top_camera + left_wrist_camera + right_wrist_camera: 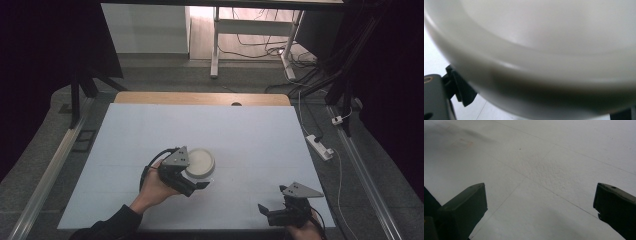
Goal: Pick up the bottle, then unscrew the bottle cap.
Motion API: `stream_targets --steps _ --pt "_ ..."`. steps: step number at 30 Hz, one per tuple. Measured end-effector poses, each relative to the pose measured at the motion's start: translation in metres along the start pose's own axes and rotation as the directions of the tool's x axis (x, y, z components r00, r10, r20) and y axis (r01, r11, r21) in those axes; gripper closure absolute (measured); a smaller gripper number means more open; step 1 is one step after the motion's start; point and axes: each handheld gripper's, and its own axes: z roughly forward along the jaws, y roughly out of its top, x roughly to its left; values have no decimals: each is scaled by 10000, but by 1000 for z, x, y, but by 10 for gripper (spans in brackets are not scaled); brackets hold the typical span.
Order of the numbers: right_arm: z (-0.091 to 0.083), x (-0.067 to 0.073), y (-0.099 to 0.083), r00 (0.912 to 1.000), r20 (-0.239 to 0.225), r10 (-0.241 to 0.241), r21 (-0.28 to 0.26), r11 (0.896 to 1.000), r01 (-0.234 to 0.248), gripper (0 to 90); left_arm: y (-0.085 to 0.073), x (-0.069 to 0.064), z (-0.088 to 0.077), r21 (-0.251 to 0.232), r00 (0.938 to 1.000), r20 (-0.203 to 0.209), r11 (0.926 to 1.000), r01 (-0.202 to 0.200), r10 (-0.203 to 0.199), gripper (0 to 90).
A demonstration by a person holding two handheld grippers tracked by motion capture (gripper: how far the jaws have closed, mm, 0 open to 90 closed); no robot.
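White worktop [240,135] on a grey floor with cables behind; a white bowl [200,162] sits left of centre near the front edge. Left hand-held gripper [197,181] is at the bowl's near rim, the bowl [544,50] pressed close between its jaws, grip looks closed on it. Right hand-held gripper [265,210] sits low at the front right corner, well apart from the bowl, jaws spread over bare worktop [544,170].

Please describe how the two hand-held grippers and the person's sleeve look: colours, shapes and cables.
Both the left gripper and the right gripper are black, with two blocky jaws and a grey three-cornered plate on top. A black cable loops from the left one. The person's left forearm wears a dark sleeve.
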Motion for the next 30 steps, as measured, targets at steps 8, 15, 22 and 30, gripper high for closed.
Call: stream_targets --steps 8,15,22,30 --pt "0 0 0 10000 4 51 0 10000 -51 0 8 0 16 180 9998 164 9997 -148 145 74" --pt "0 0 0 10000 -6 52 -11 10000 -52 0 11 1 17 187 9999 17 9997 -168 168 74" --pt "-1 0 0 10000 -13 32 -87 10000 -32 0 10 1 15 267 9998 -87 9995 -186 189 74" --pt "-3 0 2 9997 -152 209 -345 9992 -214 0 10 0 15 329 9998 -31 9992 -217 218 74"
